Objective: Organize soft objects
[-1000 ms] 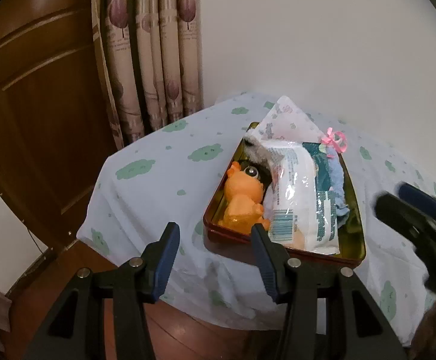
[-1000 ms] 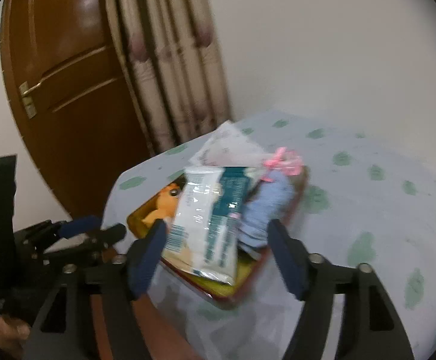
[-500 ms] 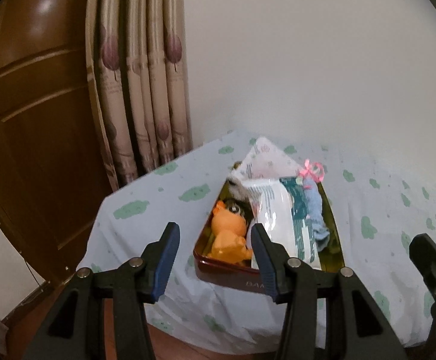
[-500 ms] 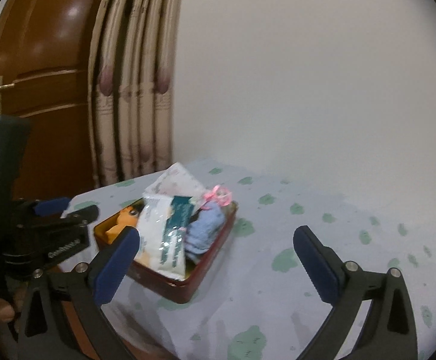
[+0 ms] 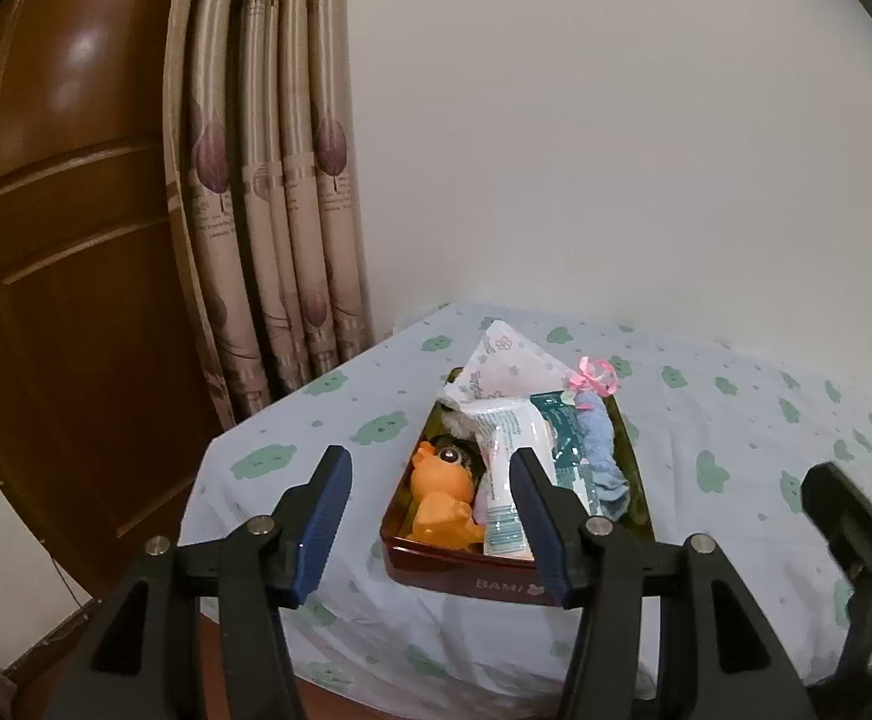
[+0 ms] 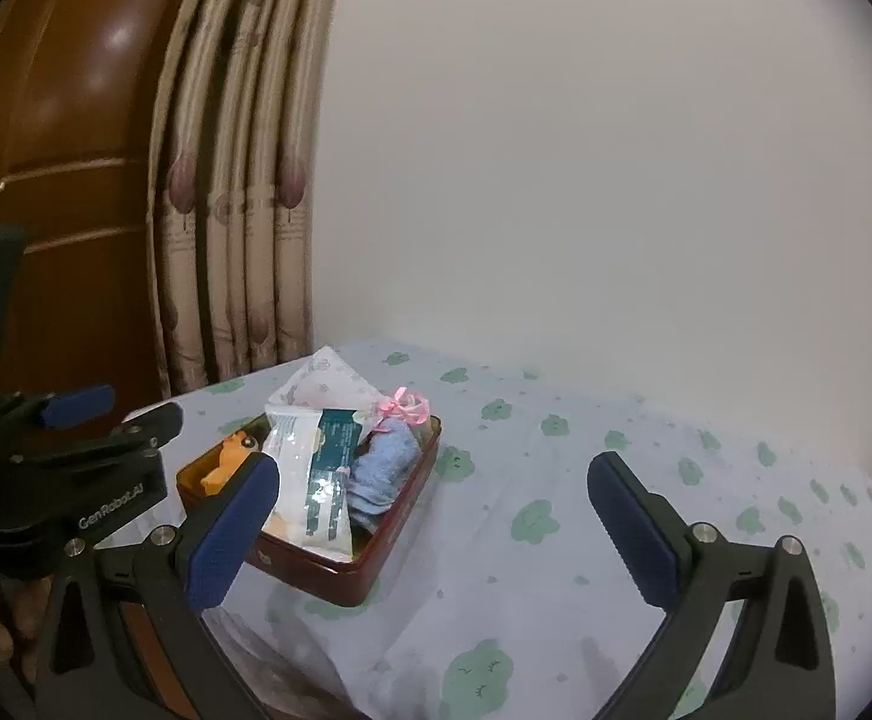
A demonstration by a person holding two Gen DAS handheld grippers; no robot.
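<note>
Cloud-printed sheeting is covering the surface (image 6: 556, 540), where a red tin (image 5: 472, 579) is sitting near the corner, holding an orange toy (image 5: 442, 498), a wipes pack (image 5: 511, 456) and a blue cloth (image 6: 384, 468). Both claws, left (image 5: 429, 519) and right (image 6: 432, 531), have just been widening and are hanging released, grasping nothing.

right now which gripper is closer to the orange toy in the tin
Left. The left gripper hangs just short of the tin's near end, where the orange toy lies. The right gripper sits off to the tin's blue cloth side, over the bedsheet.
</note>
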